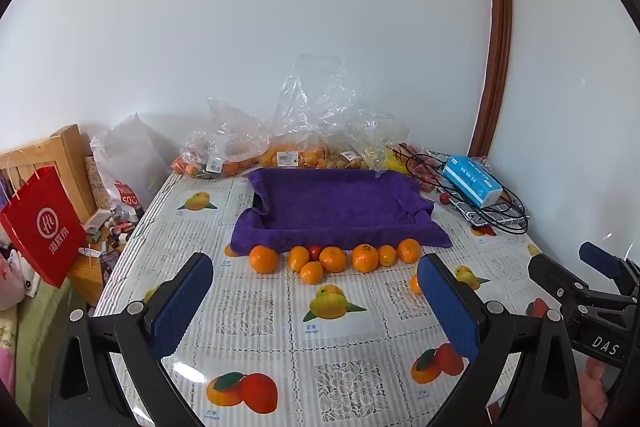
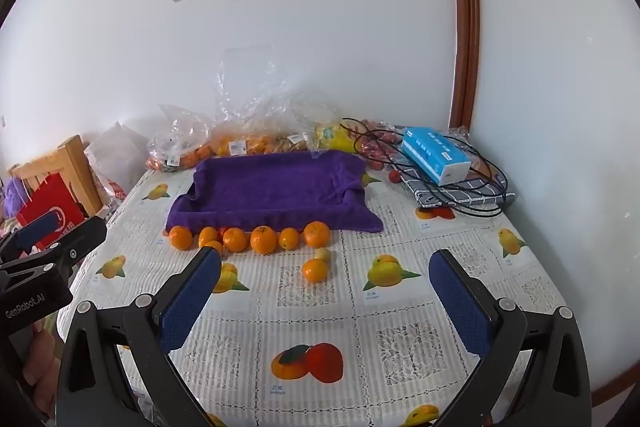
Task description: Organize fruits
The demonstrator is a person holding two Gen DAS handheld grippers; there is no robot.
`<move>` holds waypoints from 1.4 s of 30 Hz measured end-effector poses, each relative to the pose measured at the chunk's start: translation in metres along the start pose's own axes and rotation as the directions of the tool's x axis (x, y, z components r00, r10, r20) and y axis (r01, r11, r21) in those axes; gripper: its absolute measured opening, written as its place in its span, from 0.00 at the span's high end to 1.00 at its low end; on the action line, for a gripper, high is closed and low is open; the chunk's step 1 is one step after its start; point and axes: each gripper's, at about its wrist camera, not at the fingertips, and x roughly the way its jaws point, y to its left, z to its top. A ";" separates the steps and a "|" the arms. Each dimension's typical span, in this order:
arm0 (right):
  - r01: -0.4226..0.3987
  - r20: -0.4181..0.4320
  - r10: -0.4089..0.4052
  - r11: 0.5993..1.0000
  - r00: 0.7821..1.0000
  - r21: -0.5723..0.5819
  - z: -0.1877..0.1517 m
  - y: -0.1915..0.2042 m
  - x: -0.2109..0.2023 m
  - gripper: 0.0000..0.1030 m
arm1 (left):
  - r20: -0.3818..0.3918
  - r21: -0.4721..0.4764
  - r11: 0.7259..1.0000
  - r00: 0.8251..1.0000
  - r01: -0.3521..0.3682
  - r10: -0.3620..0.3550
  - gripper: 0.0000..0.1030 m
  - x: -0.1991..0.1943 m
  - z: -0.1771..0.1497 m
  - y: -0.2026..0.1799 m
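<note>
Both blue-padded tongs, left (image 1: 316,301) and right (image 2: 326,297), are held spread, empty; round oranges (image 2: 264,239) beside the purple towel-lined tray (image 2: 276,187) could be nudged rolling across the worktop (image 2: 400,307).

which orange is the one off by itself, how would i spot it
Find the purple towel-lined tray at the middle of the table. A row of oranges lines its near edge. The lone orange lies nearer the camera, apart from that row, beside a small pale yellow fruit.

Purple towel (image 1: 340,211): matt terry cloth. Surface (image 1: 340,339) cover: glossy printed plastic (lace pattern). Bags (image 1: 312,107), upper centre: clear crinkled plastic. Oranges (image 1: 364,257): smooth, slightly glossy peel.
</note>
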 end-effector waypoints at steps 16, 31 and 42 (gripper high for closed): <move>0.004 0.007 -0.004 1.000 1.000 -0.007 0.001 0.001 -0.001 0.00 | 0.005 -0.001 1.000 1.000 0.001 -0.001 0.01 -0.002 0.001 0.000; 0.002 0.004 -0.002 1.000 1.000 -0.003 0.000 0.000 -0.001 0.00 | 0.006 0.000 1.000 1.000 0.002 -0.002 0.01 -0.003 0.002 0.001; -0.005 0.007 0.005 1.000 1.000 0.003 0.001 0.000 -0.003 0.00 | 0.010 -0.002 1.000 1.000 0.000 0.000 0.01 -0.002 0.005 0.002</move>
